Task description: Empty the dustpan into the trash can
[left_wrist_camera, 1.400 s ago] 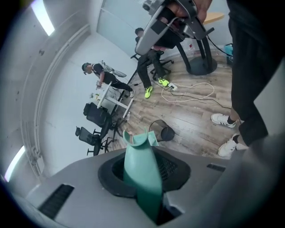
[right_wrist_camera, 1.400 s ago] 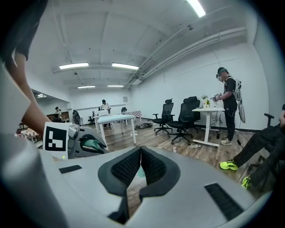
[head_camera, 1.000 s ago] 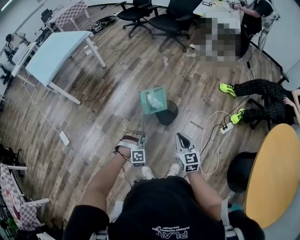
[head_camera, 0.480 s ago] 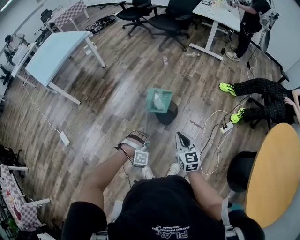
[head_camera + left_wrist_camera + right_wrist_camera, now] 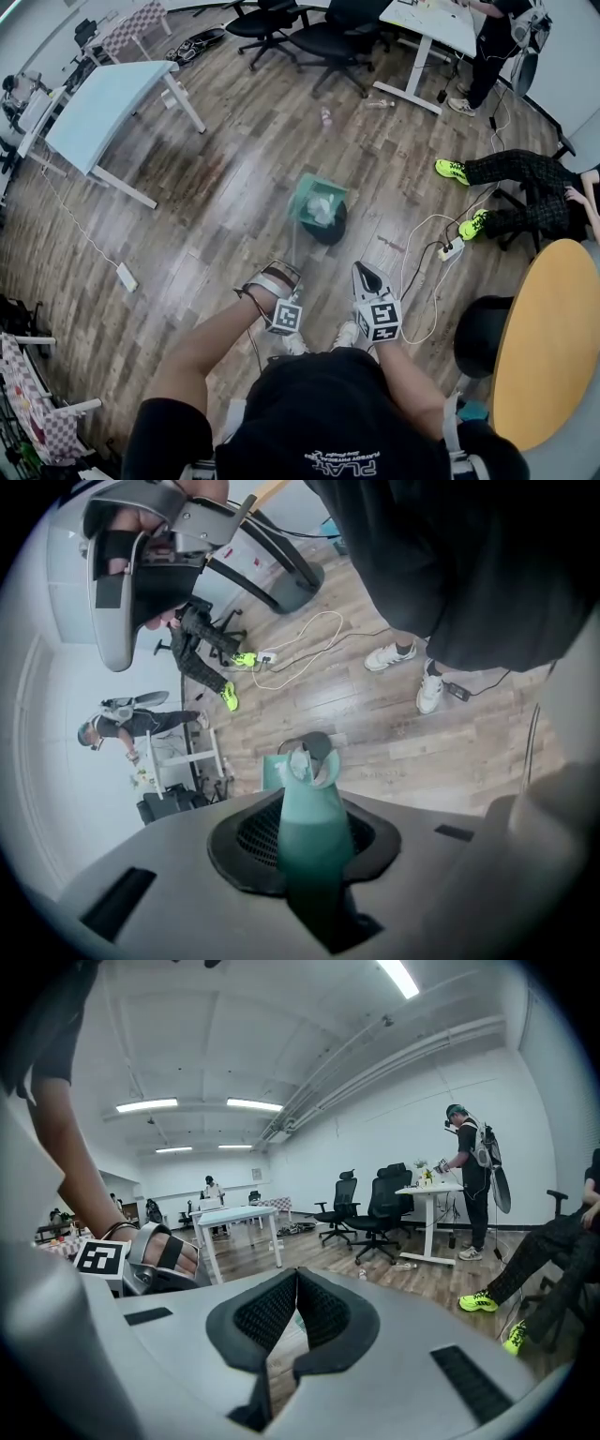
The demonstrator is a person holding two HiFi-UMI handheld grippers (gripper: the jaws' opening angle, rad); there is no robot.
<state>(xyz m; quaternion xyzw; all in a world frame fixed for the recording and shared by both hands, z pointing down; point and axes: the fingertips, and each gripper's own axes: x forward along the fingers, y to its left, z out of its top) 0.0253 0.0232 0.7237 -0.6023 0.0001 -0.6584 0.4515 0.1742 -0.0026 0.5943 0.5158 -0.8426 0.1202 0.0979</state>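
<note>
A teal dustpan with crumpled white paper in it hangs tilted over the black trash can on the wooden floor. Its long thin handle runs back to my left gripper, which is shut on it. In the left gripper view the teal handle sits clamped between the pads, with the dustpan and the trash can beyond it. My right gripper is held beside the left one, away from the can. Its jaws meet at the tips with nothing between them.
A white power strip with looping cables lies right of the can. A black stool and a round yellow table stand at the right. A seated person's legs in green shoes are further right. A white table stands at the far left.
The dustpan has swung to the right from beside the can to over its opening and has rolled over. My left gripper rolled with it and dropped a little. The right gripper kept still.
</note>
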